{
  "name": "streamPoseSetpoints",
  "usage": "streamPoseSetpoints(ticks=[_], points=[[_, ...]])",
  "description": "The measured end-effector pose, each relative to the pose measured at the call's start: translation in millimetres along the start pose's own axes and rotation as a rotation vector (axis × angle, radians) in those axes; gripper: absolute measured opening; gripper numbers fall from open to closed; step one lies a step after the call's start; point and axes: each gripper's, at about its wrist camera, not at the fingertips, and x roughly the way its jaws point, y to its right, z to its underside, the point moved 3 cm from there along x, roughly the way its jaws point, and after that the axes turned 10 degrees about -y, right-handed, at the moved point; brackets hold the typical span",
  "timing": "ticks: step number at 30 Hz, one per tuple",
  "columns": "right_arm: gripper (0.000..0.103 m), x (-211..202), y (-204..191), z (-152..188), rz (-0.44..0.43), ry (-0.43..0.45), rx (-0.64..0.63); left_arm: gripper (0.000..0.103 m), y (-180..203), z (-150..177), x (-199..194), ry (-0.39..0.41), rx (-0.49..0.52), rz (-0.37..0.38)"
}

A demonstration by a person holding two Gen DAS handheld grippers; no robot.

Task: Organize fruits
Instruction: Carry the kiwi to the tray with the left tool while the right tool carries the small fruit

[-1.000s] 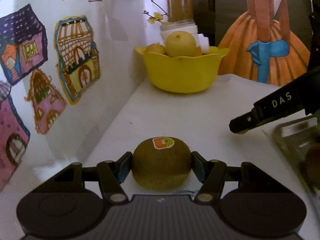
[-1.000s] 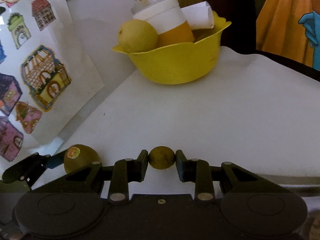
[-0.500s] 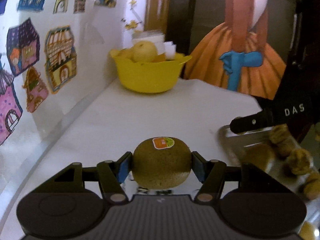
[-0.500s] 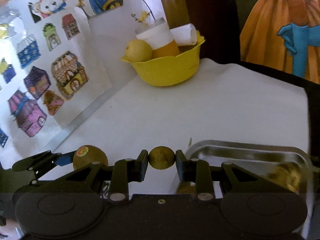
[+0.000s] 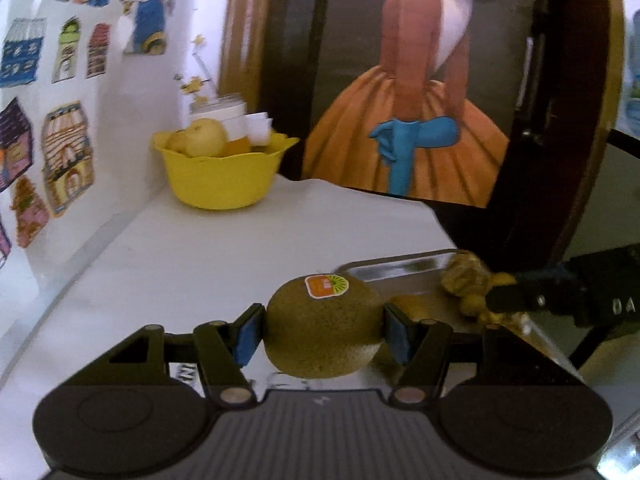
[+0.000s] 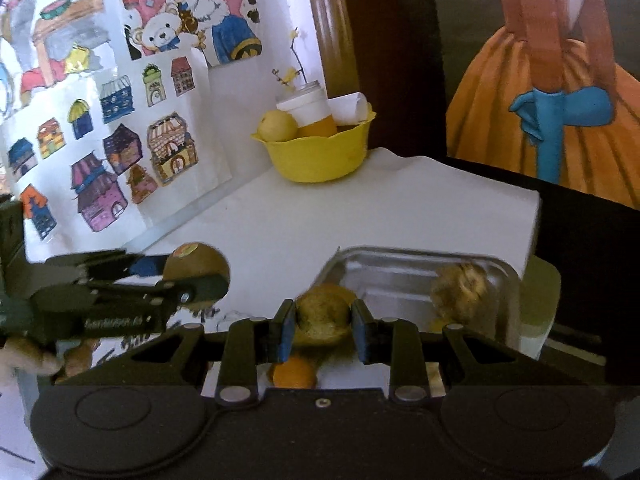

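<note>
Left wrist view, left hand-held gripper [image 5: 324, 330] clamping kiwi [image 5: 324, 326] across its long axis, sticker [image 5: 326, 286] up, right hand-held gripper [image 6: 323, 330] pinching small fruit [image 6: 322, 314]

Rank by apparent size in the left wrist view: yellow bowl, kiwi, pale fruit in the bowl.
1. Yellow bowl, about level with the kiwi; the kiwi is far nearer the camera, so I won't separate them.
2. Pale fruit in the bowl, clearly smallest.

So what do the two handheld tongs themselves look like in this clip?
Both tongs are matte black. The left tongs have a ribbed grey-black body, two round side discs, angled linkage arms with silver pivot pins, and blue pads. The right tongs are built the same, with a small screw at the centre. White lettering runs along each one's side, blurred. No cables or sleeves show.
</note>
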Motion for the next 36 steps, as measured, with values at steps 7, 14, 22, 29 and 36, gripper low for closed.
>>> streamPoseSetpoints(ticks=[7, 14, 22, 29, 36], points=[[0.032, -26, 8, 48, 0.007, -0.011, 0.0, 0.067, 41, 5, -1, -0.01, 0.069, 0.07], [0.032, -35, 11, 79, 0.034, -0.011, -0.021, 0.067, 69, 11, 7, -0.045, 0.106, 0.116], [0.032, -30, 13, 104, 0.038, -0.016, -0.011, 0.067, 84, 23, 18, -0.101, 0.138, 0.136], [0.032, -23, 15, 118, 0.062, -0.026, -0.008, 0.067, 95, 28, 26, -0.146, 0.178, 0.14], [0.032, -17, 15, 126, 0.075, -0.022, -0.007, 0.067, 108, 35, 34, -0.179, 0.241, 0.114]])
